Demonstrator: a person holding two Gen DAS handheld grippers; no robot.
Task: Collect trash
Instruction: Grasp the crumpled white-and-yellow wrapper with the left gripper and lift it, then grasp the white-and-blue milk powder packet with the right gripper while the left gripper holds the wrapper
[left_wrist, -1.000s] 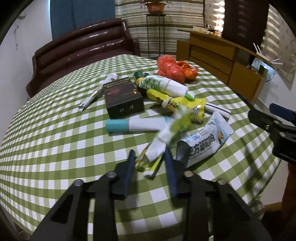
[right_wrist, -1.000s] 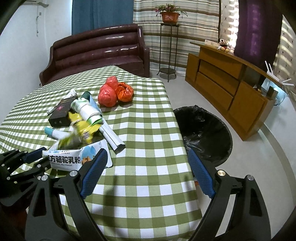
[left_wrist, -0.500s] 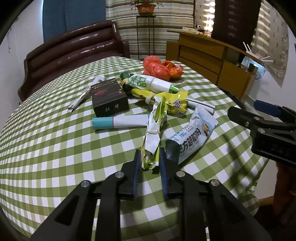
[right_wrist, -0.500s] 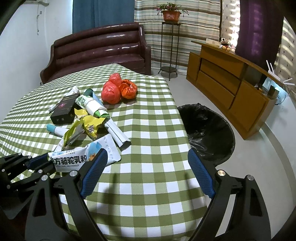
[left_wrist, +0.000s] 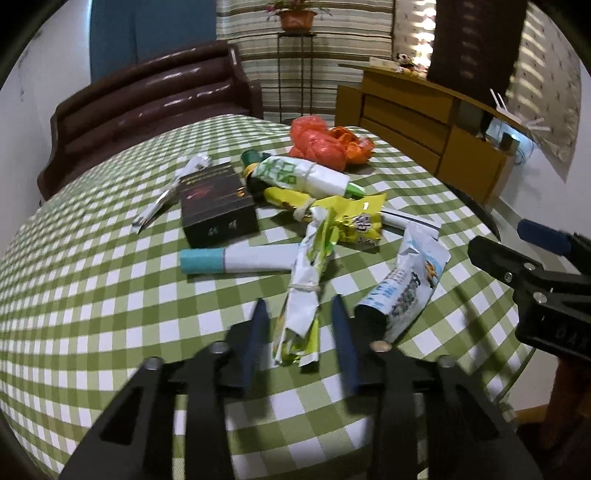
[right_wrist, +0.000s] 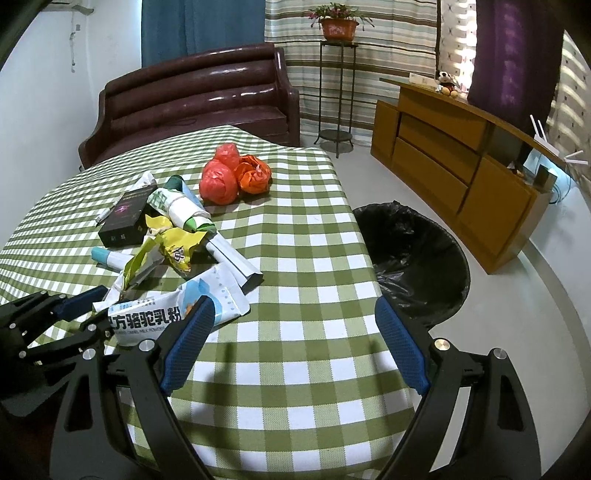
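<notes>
We see the L gripper (left_wrist: 297, 334) low over the table (left_wrist: 92, 295), jaws opening, a tied white-green wrapper (left_wrist: 301, 295) between the blue pads but not pinched. Rest of the trash sits at 12 o'clock from it: black box (left_wrist: 218, 206), tube (left_wrist: 236, 260), yellow bag (left_wrist: 351, 218), red bags (left_wrist: 321, 144); milk-powder pouch (left_wrist: 404, 288) at 1 o'clock. R gripper (right_wrist: 293, 347) gapes wide, holding nothing. Bin (right_wrist: 413, 254) w/ black liner stands on the floor at 1 o'clock from it; we can't tell what's inside.
</notes>
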